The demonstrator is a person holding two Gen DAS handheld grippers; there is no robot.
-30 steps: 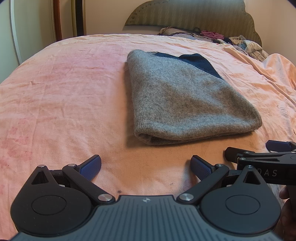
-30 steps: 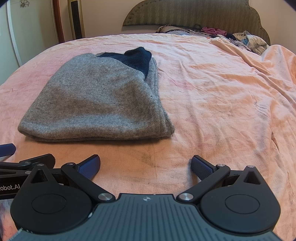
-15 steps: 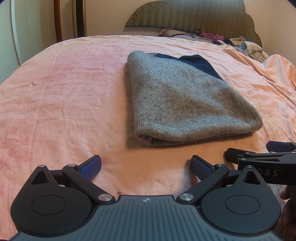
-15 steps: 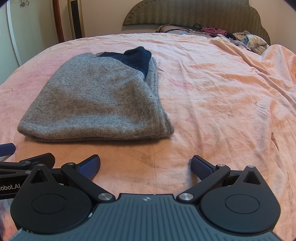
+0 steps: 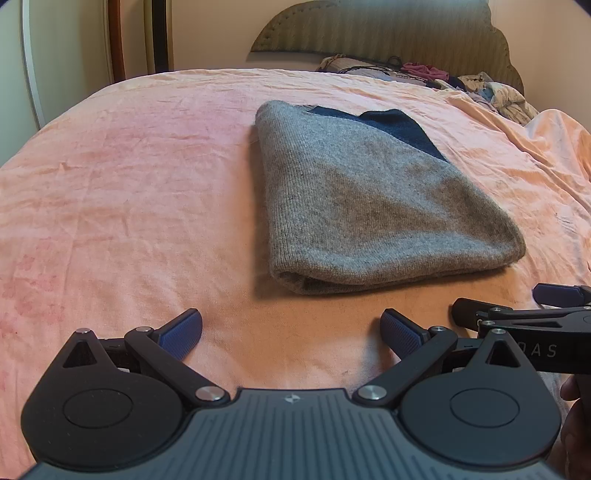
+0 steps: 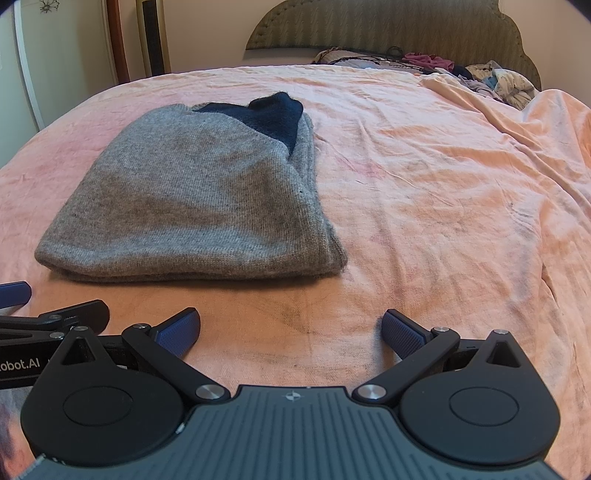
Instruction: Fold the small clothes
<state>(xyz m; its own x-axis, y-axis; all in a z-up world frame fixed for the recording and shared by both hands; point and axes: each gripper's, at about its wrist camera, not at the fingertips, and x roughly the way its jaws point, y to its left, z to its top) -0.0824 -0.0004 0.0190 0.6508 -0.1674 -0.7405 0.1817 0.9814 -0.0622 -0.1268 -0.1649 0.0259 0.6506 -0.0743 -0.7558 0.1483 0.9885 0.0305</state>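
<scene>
Nothing has shifted since a second ago: your left gripper (image 5: 291, 328) and right gripper (image 6: 291, 326) hang where they were, fingers spread wide, pinching nothing. The folded grey sweater (image 5: 369, 206) lies flat on the bed (image 5: 129, 192), its near folded edge just ahead of your fingers, apart from them. A dark blue panel (image 6: 273, 114) shows at its far end. Left of the sweater the pink sheet runs open to the bed's edge; to the right it rises into wrinkles. Loose clothes (image 6: 491, 81) pile by the headboard (image 6: 388, 29).
</scene>
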